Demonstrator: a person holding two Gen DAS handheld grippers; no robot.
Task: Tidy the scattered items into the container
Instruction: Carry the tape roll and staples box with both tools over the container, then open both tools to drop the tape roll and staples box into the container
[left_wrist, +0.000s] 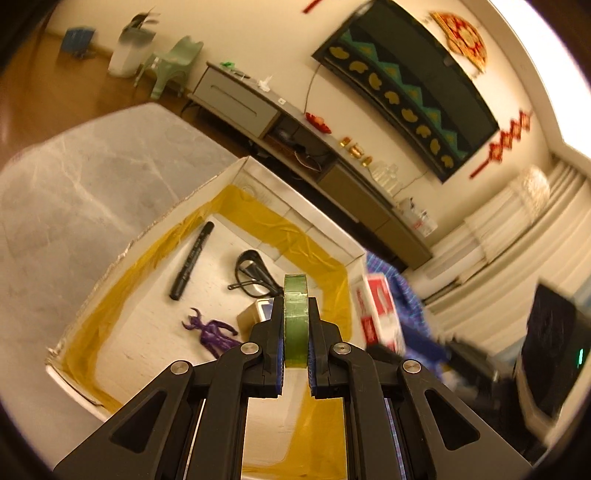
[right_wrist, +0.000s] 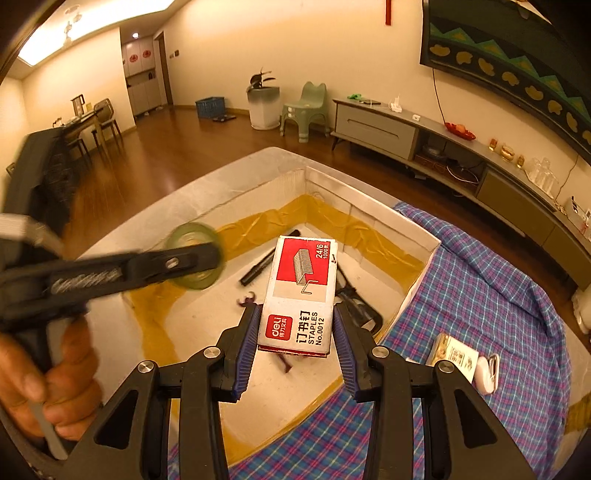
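Now left gripper (left_wrist: 295, 321) pinching green tape roll (left_wrist: 295, 317) over white box (right_wrist: 391, 218), right gripper (right_wrist: 295, 328) clamping staples box (right_wrist: 301, 291) above it.

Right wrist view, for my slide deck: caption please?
Right gripper holds a red-and-white staples box above the white tape-lined cardboard box.

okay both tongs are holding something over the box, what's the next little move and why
Probably open the left tongs to drop the green tape roll: it hangs over the white box, above the marker. The right tongs grip the staples box, also above the box, so it could go next.
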